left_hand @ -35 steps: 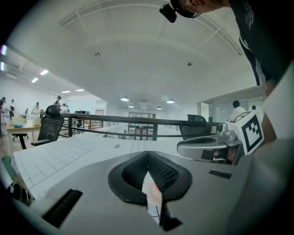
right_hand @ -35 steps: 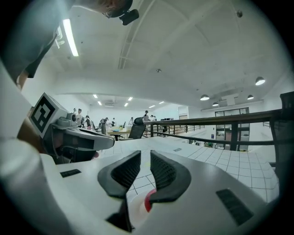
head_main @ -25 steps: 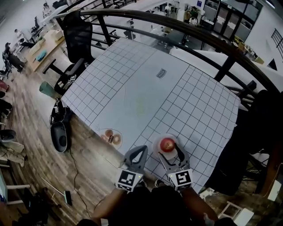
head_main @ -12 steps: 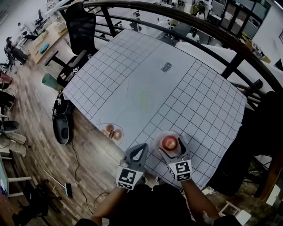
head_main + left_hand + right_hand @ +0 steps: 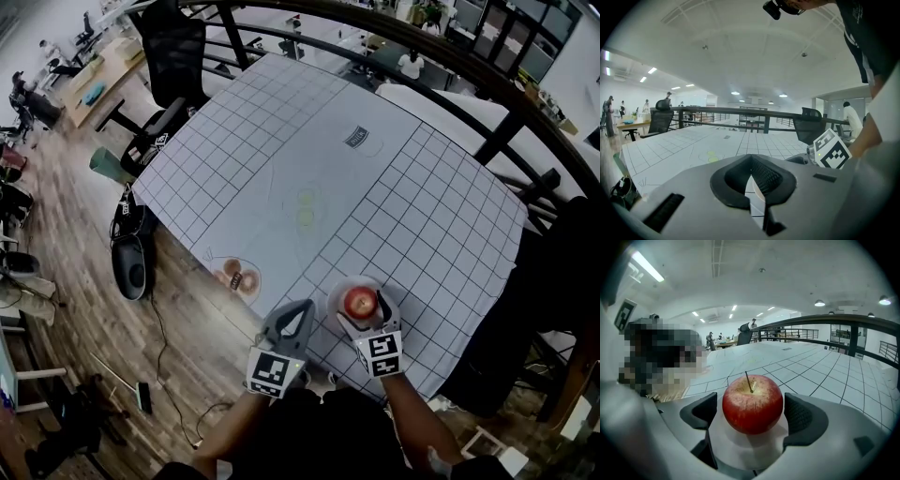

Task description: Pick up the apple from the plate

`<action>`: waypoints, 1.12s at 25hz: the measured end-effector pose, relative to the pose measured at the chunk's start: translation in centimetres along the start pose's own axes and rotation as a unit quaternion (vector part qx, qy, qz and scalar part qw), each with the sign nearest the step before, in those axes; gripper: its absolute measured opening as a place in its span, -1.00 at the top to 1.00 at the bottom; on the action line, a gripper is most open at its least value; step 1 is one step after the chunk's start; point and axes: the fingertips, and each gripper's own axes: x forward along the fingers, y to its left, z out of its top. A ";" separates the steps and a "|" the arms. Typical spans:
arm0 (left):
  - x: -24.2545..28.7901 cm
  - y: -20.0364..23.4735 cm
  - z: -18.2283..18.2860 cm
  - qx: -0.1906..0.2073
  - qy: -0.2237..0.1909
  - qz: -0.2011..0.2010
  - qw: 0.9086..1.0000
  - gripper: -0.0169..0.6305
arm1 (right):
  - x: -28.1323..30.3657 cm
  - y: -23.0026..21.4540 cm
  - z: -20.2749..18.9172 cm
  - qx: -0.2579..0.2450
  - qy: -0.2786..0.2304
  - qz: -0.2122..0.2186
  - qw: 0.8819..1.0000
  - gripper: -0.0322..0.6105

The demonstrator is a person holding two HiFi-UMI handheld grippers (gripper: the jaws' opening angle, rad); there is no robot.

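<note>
We see the apple point(image 5: 752, 401) sitting stem-up on the white plate point(image 5: 723, 439), near the front edge of the gridded table point(image 5: 375, 206). The right gripper point(image 5: 362, 317) straddles it, jaws just been opening and now wide apart, pads point(image 5: 801, 416) either side of the fruit, not squeezing it. The left gripper point(image 5: 751, 177) hangs just left of the plate, jaws together, nothing in them. A small dish point(image 5: 254, 287) sits farther left by the table edge.
</note>
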 end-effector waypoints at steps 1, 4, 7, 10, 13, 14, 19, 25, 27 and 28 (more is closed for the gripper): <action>0.0 0.0 0.0 -0.001 0.001 0.000 1.000 0.89 | 0.1 0.0 -0.1 0.000 0.003 -0.001 1.000 -0.42; 0.0 0.0 0.0 0.000 0.000 -0.002 1.000 0.89 | 0.2 -0.3 -0.2 0.009 0.004 -0.005 1.000 -0.42; -0.2 0.1 0.0 0.000 0.000 0.000 1.000 0.89 | 0.3 -0.5 -0.3 0.009 0.005 -0.006 1.000 -0.42; -0.4 0.2 -0.1 -0.003 0.001 0.004 1.000 0.89 | 0.4 -0.4 -0.2 0.008 0.004 -0.003 1.000 -0.42; -0.7 0.4 -0.2 -0.008 0.003 0.009 1.000 0.89 | 0.4 -0.5 -0.4 0.006 0.005 -0.003 1.000 -0.41; -0.8 0.5 -0.2 -0.008 0.004 0.010 1.000 0.89 | 0.4 -0.4 -0.4 0.004 0.006 -0.003 1.000 -0.41; -0.9 0.7 0.1 -0.005 0.000 0.011 1.000 0.89 | 0.3 -0.4 -0.3 -0.004 0.005 -0.005 1.000 -0.40; -1.0 0.2 1.0 -0.003 -0.004 0.004 1.000 0.89 | -1.3 -0.4 1.0 -0.012 -0.015 -0.010 1.000 -0.40; -1.1 -0.1 1.3 -0.003 -0.007 0.001 1.000 0.89 | -2.1 -0.3 1.6 -0.015 -0.024 -0.008 1.000 -0.40; -1.2 -0.2 1.4 -0.001 -0.008 -0.001 1.000 0.89 | -2.5 -0.2 2.0 -0.016 -0.030 -0.008 0.999 -0.40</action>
